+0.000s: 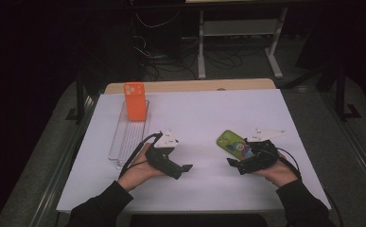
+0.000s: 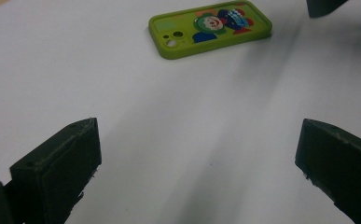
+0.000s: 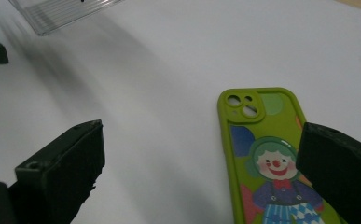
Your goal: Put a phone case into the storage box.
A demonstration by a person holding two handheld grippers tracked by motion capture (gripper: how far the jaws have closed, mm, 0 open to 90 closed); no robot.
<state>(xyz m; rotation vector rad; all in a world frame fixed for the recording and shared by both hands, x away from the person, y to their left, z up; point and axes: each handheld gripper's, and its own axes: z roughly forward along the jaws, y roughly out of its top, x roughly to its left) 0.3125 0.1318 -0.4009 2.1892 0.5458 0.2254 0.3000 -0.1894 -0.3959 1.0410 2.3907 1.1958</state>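
Note:
A green phone case (image 1: 235,143) with a cartoon clown print lies flat, back up, on the white table (image 1: 204,113). My right gripper (image 1: 235,166) is just in front of it. In the right gripper view the gripper (image 3: 201,137) is open and its right jaw covers part of the case (image 3: 262,140). My left gripper (image 1: 184,171) is at centre-left and points right toward the case. Its jaws (image 2: 199,140) stand wide open over bare table, with the case (image 2: 211,27) farther ahead. An orange phone case (image 1: 135,101) stands upright in a clear rack (image 1: 129,135).
The clear slotted rack (image 3: 61,11) lies along the table's left side. A wooden strip (image 1: 190,85) runs along the far edge, and beyond it are dark floor, cables and a desk frame (image 1: 239,33). A tip of the other gripper (image 2: 322,5) shows at the top right of the left gripper view.

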